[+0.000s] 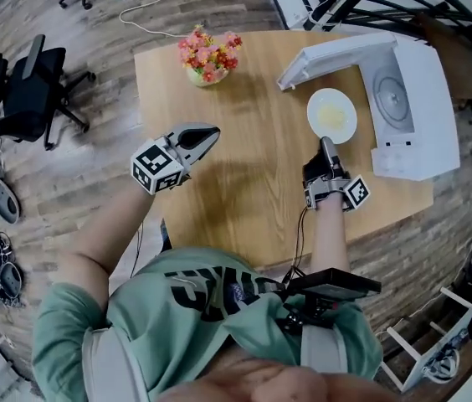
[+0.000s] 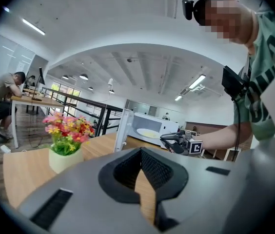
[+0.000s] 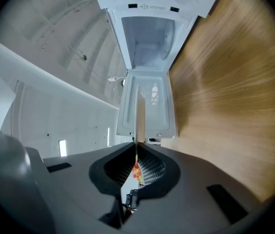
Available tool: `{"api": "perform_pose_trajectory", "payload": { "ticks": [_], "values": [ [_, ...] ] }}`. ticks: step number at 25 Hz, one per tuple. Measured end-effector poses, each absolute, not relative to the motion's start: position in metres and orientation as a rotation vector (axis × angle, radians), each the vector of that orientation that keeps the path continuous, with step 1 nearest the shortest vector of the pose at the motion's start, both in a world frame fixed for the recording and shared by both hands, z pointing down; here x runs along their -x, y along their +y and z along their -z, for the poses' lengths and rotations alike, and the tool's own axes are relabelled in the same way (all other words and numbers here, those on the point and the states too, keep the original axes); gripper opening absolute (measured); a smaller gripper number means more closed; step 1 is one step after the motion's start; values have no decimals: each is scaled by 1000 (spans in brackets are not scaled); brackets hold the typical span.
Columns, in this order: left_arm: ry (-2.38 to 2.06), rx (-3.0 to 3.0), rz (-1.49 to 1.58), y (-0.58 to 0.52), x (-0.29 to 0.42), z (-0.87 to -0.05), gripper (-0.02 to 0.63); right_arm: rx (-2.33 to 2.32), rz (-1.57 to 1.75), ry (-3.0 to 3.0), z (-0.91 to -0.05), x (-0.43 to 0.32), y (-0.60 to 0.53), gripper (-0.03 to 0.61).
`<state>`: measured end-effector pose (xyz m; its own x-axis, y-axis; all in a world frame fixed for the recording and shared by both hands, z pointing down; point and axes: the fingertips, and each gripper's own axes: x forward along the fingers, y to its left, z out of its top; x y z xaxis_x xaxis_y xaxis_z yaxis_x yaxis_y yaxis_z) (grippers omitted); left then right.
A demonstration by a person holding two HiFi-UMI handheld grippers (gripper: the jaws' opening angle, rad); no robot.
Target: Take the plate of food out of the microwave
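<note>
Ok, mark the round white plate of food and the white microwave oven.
round white plate of food (image 1: 347,107), head view, bare white part near its rim.
white microwave oven (image 1: 433,82), head view, its white outer casing.

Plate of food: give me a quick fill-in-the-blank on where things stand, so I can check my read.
1. The plate of food is clamped by the ____ gripper.
2. The microwave door stands ____.
3. The microwave cavity is ____.
4. The left gripper holds ____.

Missing words: right; open; empty; nothing.
</note>
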<state>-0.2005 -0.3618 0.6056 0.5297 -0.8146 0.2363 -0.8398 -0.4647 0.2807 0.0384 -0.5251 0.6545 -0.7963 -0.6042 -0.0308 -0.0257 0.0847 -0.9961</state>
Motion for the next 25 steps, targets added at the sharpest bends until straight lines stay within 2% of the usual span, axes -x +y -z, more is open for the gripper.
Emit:
{"api": "perform_pose_trajectory", "payload": {
  "ticks": [16, 25],
  "values": [
    [-1618, -2199, -35, -257, 282, -628, 4, 274, 1991, 2172, -660, 97, -422, 20],
    [-1674, -2113, -9, -220, 297, -643, 5, 153, 2144, 2252, -694, 145, -370, 20]
  ]
}}
